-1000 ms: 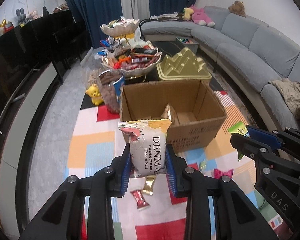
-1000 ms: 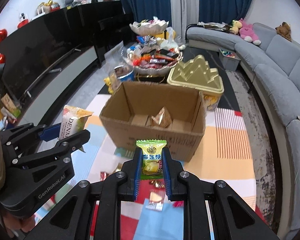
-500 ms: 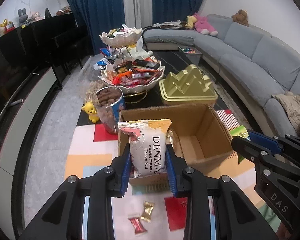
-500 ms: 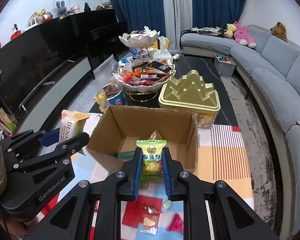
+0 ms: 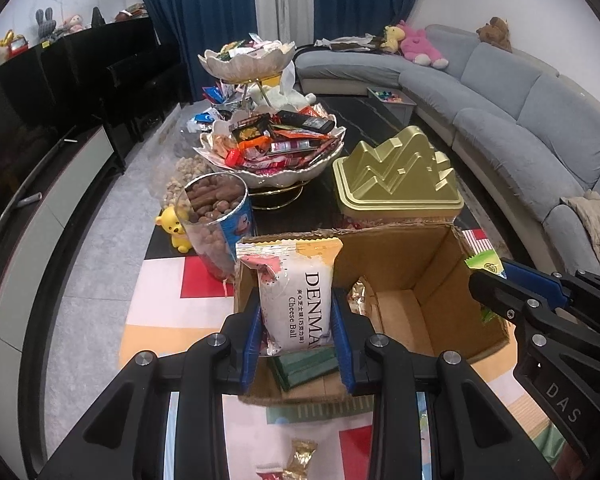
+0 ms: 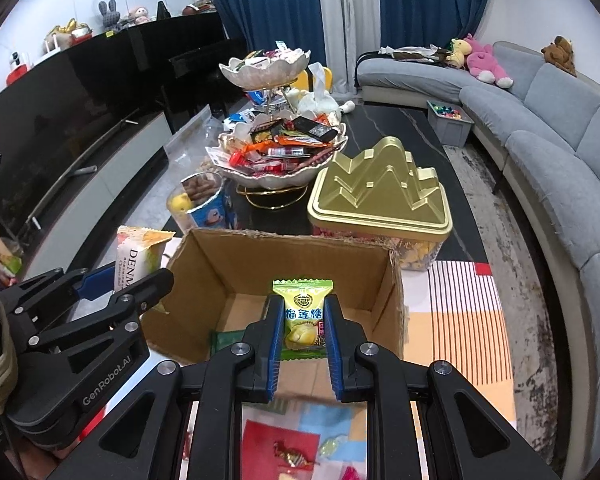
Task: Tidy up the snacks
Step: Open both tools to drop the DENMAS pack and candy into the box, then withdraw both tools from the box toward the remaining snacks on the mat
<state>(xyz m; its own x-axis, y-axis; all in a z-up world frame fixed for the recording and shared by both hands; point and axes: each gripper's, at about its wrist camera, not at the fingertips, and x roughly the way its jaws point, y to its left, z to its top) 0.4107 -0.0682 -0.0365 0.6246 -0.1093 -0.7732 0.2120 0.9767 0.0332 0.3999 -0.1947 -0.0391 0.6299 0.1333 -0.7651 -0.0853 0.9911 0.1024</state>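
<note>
I hold both tongs over the cardboard box (image 5: 404,264), left tongs (image 5: 296,330) clamped on the Cheese Ball packet (image 5: 296,300), right tongs (image 6: 302,330) clamped on the durian candy (image 6: 303,316); next, part each pair to drop them in.

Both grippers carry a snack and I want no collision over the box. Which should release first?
Probably left. The left gripper holds the cheese ball pack over the cardboard box; the right gripper with the durian candy sits nearer the front wall.
</note>
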